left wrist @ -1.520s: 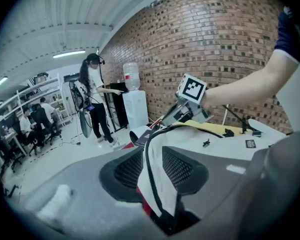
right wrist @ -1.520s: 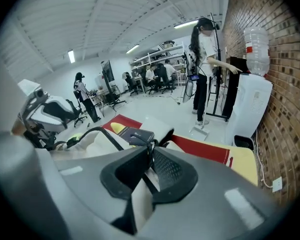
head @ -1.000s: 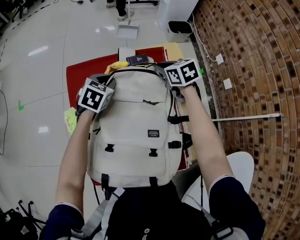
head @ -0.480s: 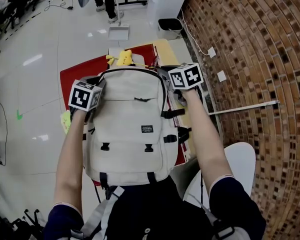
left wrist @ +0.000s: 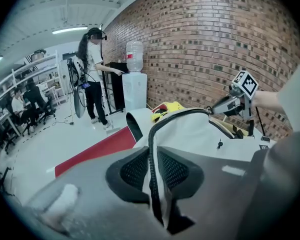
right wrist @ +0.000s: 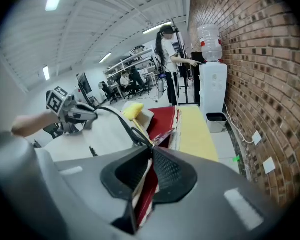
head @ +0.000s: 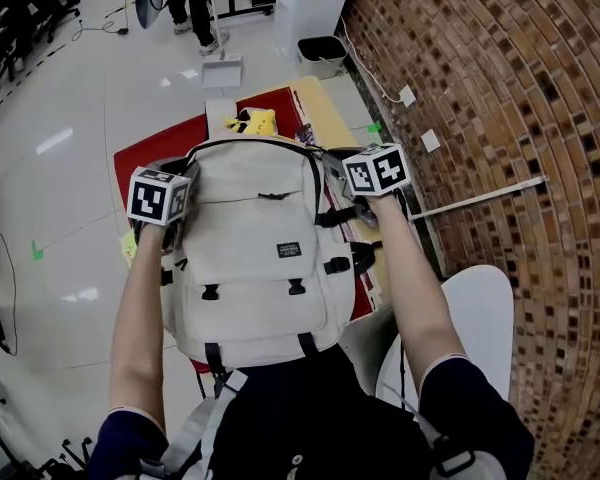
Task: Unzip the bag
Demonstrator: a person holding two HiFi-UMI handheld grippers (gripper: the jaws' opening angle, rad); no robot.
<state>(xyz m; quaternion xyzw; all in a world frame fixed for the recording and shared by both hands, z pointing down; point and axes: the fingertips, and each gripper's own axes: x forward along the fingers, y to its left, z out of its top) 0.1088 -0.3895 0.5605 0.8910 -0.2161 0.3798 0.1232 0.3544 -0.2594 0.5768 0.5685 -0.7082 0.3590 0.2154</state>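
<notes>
Left hand-held gripper (left wrist: 151,159) has its jaws closing on the upper left edge of the bag (head: 255,258). In the left gripper view the two dark pads stand nearly together, with pale fabric and the black zip (left wrist: 151,134) running straight between them, and the pads press on that fabric. The zip goes on from there in an arc over the top of the bag towards the other side. At that far side the right hand-held gripper (right wrist: 149,159) grips the upper right edge. In its own view the jaws meet at their tips, just where the black zip line comes in. A narrow strip of pale fabric lies against the left pad, and red shows through the slit lower down. Whether it has the zip pull itself I cannot tell. The bag is cream-coloured with black buckles and straps. It lies on its back on a red mat (head: 140,158) that covers the surface (head: 325,108), its top pointing away from the person and its bottom against the person's body. A yellow soft thing (head: 252,121) lies just beyond the top of the bag. A brick wall (head: 500,98) runs along the right side.
</notes>
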